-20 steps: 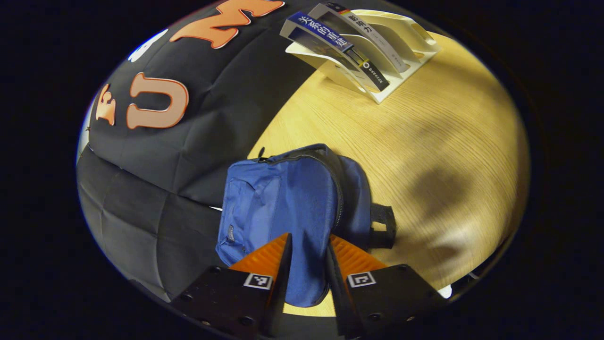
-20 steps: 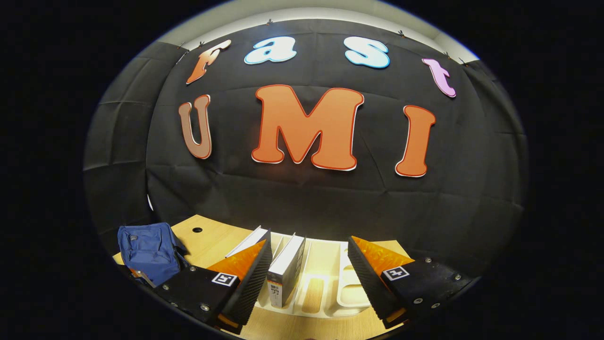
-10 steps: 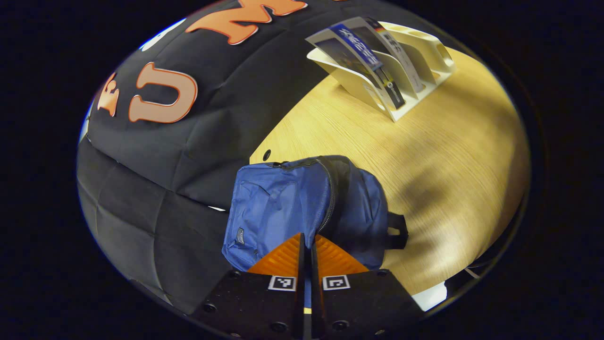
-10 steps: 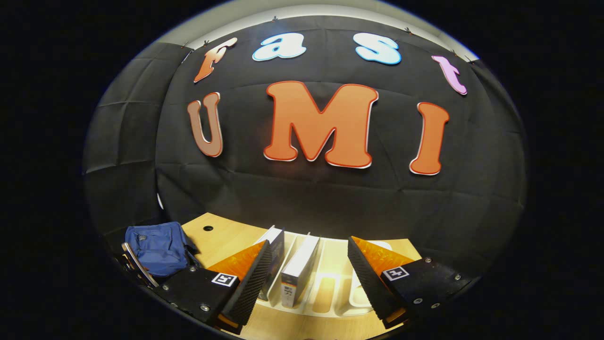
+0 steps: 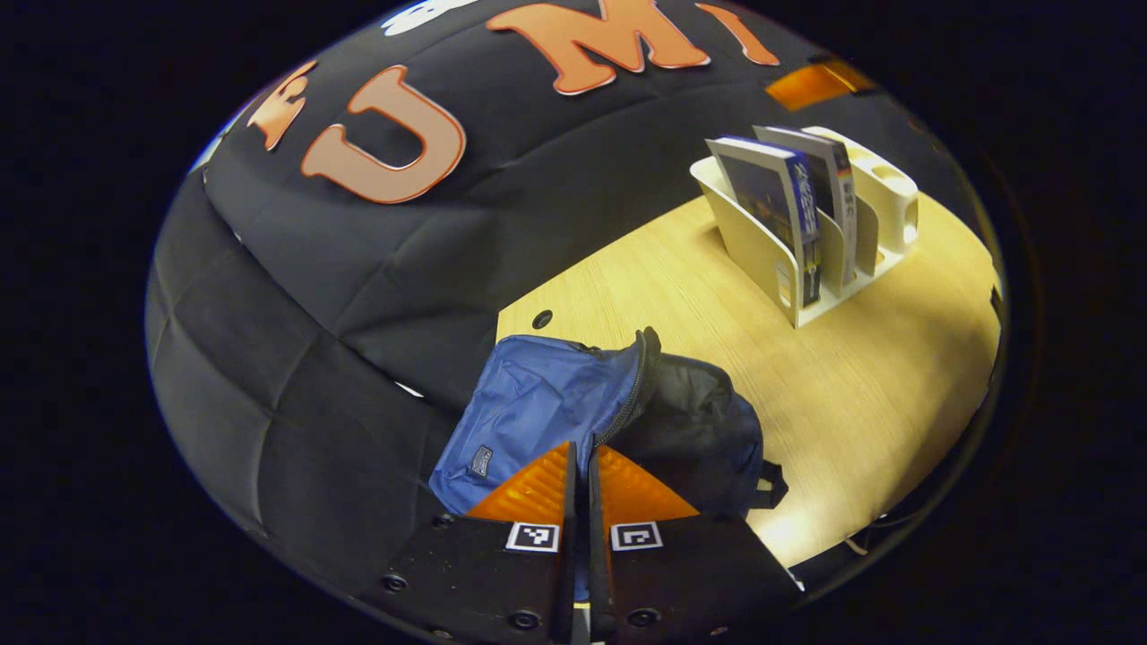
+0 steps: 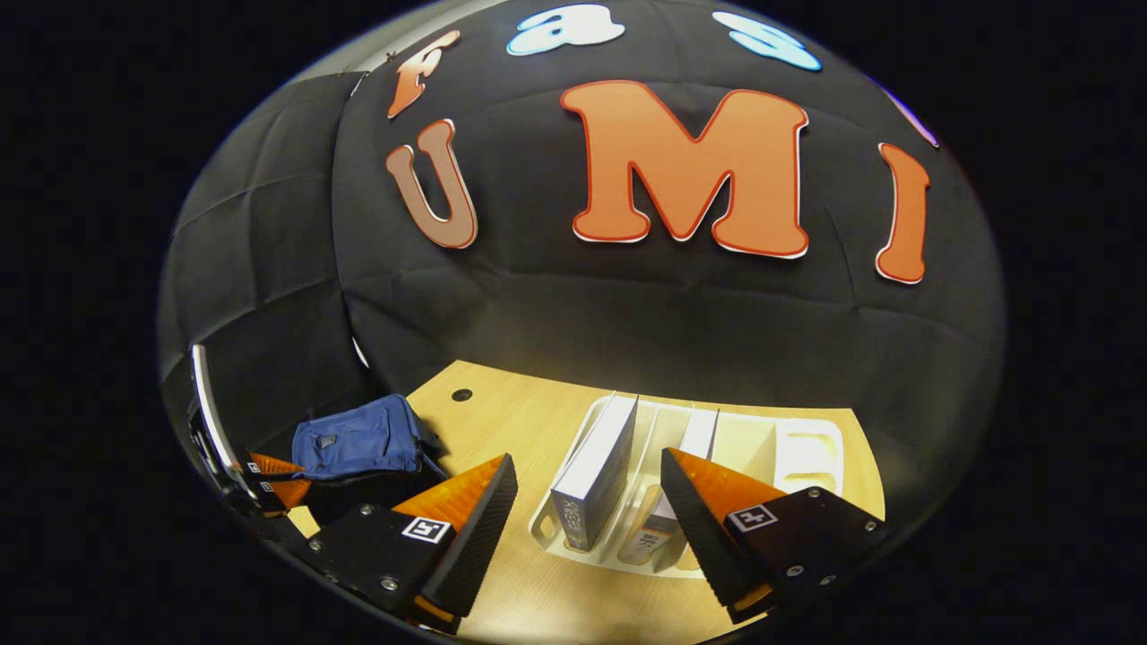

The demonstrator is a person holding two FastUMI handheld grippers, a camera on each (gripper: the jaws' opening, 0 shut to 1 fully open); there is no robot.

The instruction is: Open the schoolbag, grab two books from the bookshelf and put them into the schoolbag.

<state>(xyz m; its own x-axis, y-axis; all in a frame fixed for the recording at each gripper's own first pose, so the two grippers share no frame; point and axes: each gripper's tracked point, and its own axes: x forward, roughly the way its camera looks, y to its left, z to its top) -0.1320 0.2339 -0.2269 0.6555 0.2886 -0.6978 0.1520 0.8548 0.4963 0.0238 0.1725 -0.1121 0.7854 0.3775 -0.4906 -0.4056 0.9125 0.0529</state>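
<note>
In the left gripper view we see the left gripper point(image 5: 580, 475) with its fingers point(image 5: 538, 484) pressed together, only a thin slit between them, at the near edge of the blue schoolbag point(image 5: 547, 408). A zipper line runs from the fingertips up across the bag, and we cannot tell whether a zipper pull is pinched in the slit. To the right of the zipper the bag gapes, showing dark lining point(image 5: 694, 421). The schoolbag lies on the wooden tabletop point(image 5: 860, 376), close to the black cloth wall, and a black strap point(image 5: 771, 488) sticks out at its right side. Farther off on the tabletop stands the white bookshelf point(image 5: 762, 251), its slots holding two books point(image 5: 789, 197) side by side, upright with a slight lean.

In the right gripper view we see the right gripper point(image 6: 587, 528) with its fingers point(image 6: 475, 528) spread wide and holding nothing, hovering before the bookshelf point(image 6: 806, 448). One book point(image 6: 596, 475) shows in the gap between the fingers; the second book point(image 6: 694, 434) is partly hidden behind the right-hand finger. At the far left of this view the schoolbag point(image 6: 358, 439) rests on the tabletop point(image 6: 502, 421), with the left gripper point(image 6: 269, 475) at its near edge.
</note>
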